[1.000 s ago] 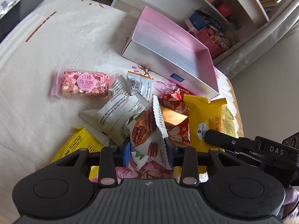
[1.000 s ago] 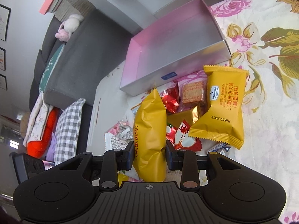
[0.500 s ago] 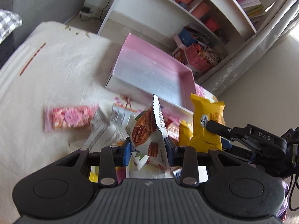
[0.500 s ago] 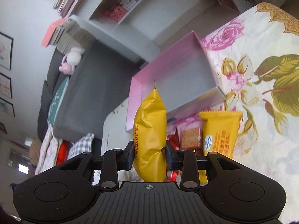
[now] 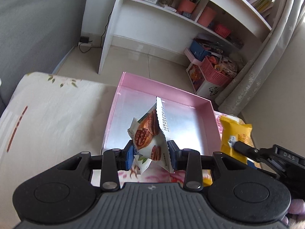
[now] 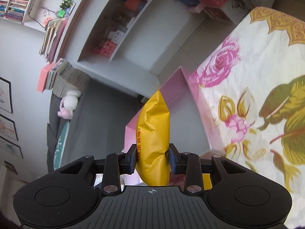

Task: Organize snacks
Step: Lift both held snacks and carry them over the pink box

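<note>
Above the pink box (image 5: pixel 207 126), in the left wrist view, the left gripper (image 5: pixel 150 152) points steeply down toward the box's silvery floor. Its jaws are pinching a white nut packet (image 5: pixel 150 133) printed with walnuts and pecans; the blue pads press on the packet's lower part from both sides, and its serrated top edge stands up over the middle of the box. The box lies on a surface covered by a pale cloth (image 5: pixel 53 118), its near wall just ahead of the jaws. To the right of the box, the right gripper (image 5: pixel 236 145) reaches in from the frame's edge with a yellow packet (image 5: pixel 234 135) at its tip, level with the box's right wall. Beyond the box stands a white shelf unit (image 5: pixel 152 19) on a tiled floor.

From the right wrist view, the right gripper (image 6: pixel 152 156) tilts less steeply, rolled so the room leans. Its jaws are pinching the yellow packet (image 6: pixel 154 133) about its lower half, the pads denting the wrapper; the packet rises upright between them. Behind the packet is the pink box (image 6: pixel 171 87), seen along its length. To the right of the box spreads the floral cloth (image 6: pixel 257 76); to its left is a grey sofa (image 6: pixel 99 114).
</note>
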`<action>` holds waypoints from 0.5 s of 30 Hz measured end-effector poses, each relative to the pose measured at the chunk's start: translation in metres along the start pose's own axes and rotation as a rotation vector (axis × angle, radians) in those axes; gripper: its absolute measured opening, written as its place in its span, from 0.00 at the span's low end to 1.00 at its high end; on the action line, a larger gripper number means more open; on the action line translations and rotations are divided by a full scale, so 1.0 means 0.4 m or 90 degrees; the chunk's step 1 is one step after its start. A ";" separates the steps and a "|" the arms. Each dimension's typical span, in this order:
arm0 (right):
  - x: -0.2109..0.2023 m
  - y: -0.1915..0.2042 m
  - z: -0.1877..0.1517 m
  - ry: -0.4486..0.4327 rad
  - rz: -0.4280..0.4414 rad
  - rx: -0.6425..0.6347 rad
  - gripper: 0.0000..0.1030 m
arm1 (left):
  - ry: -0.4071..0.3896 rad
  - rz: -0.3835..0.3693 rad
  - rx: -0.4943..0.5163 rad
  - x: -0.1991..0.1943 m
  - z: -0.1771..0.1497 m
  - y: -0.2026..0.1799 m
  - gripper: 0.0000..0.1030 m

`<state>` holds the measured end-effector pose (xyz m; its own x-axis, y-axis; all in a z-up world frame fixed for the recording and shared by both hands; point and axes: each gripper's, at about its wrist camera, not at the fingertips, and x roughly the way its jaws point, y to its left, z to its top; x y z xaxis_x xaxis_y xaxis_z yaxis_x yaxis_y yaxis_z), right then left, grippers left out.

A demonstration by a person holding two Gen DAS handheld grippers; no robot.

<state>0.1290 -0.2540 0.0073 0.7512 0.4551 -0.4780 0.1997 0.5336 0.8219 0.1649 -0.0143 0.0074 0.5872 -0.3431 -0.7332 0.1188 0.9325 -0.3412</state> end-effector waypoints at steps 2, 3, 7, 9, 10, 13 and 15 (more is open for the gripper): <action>0.010 -0.013 0.015 -0.011 0.004 0.004 0.32 | -0.006 0.011 0.016 0.029 0.011 -0.011 0.33; 0.015 -0.018 0.020 -0.015 0.005 0.004 0.32 | -0.009 0.015 0.024 0.039 0.013 -0.013 0.33; 0.046 -0.027 0.035 -0.019 -0.007 -0.009 0.32 | -0.012 0.035 0.045 0.068 0.016 -0.014 0.33; 0.066 -0.028 0.034 -0.008 -0.009 -0.016 0.32 | 0.002 0.057 0.048 0.087 0.017 -0.012 0.33; 0.075 -0.026 0.033 -0.006 -0.013 -0.022 0.32 | 0.011 0.064 0.044 0.093 0.017 -0.006 0.33; 0.095 -0.018 0.028 -0.002 -0.033 -0.050 0.32 | 0.028 0.076 0.035 0.109 0.014 0.009 0.33; 0.103 -0.016 0.025 0.000 -0.044 -0.063 0.32 | 0.028 0.075 0.032 0.111 0.011 0.016 0.33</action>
<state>0.1650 -0.2460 -0.0145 0.7382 0.4142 -0.5324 0.1886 0.6312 0.7524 0.1951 -0.0229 -0.0248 0.5637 -0.2344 -0.7920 0.0911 0.9707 -0.2225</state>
